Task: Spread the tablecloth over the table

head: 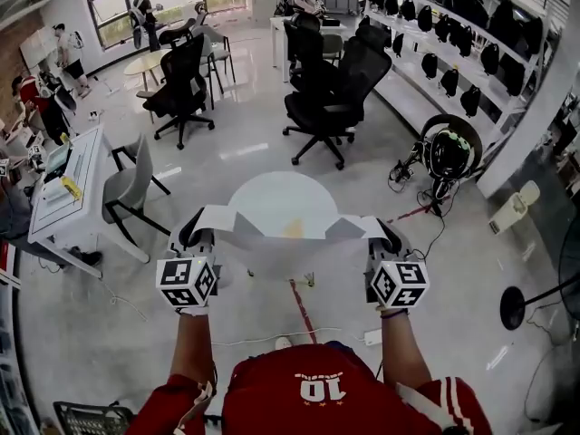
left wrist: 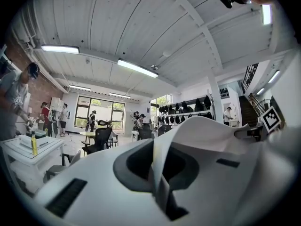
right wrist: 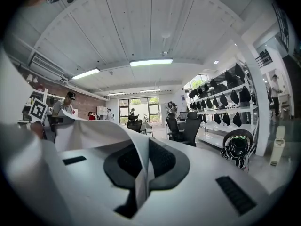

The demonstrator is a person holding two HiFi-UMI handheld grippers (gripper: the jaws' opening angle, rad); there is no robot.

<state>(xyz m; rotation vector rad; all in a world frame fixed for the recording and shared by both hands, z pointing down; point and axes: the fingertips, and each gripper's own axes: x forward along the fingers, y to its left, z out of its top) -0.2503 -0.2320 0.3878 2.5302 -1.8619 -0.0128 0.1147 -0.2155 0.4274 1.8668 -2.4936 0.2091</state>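
Tablecloth point(head: 272, 243), round table point(head: 283, 193) only in head view

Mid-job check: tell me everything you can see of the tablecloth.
The tablecloth is plain white, thin and soft-looking, creased near both grips. It is held in the air as a slack band between the left hand-held gripper and the right hand-held gripper, each shut on a pinched fold of its edge. Its middle sags over the near side of the round white table, not yet spread on it; I cannot tell whether it touches. A faint yellowish patch shows near mid-cloth.
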